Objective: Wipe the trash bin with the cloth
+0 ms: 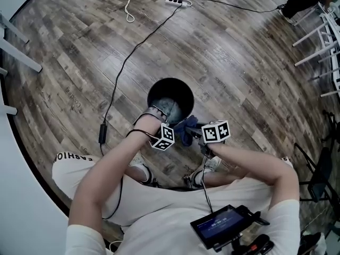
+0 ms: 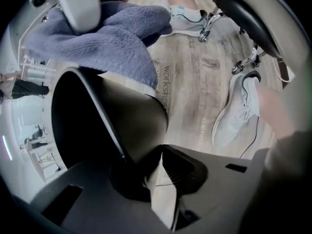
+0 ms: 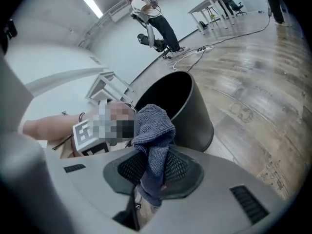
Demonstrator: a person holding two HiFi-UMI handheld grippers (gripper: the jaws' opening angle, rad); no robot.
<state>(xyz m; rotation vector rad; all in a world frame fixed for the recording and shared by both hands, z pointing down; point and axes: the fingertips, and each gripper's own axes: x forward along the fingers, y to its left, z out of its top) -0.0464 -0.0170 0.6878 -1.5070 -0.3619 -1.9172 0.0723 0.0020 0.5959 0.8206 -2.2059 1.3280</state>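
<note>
The round black trash bin stands on the wood floor in front of my feet. My left gripper points steeply down at the bin's near rim. In the left gripper view the thin bin wall runs between the jaws of the left gripper, with floor showing in the gap, so they stand open. My right gripper is shut on a blue-grey cloth, held up beside the rim. In the right gripper view the cloth is pinched in the right gripper in front of the bin.
A black cable crosses the floor from a power strip past the bin's left side. My shoes and a chair's castors lie close behind the bin. White table legs stand left, chairs right. A person stands far off.
</note>
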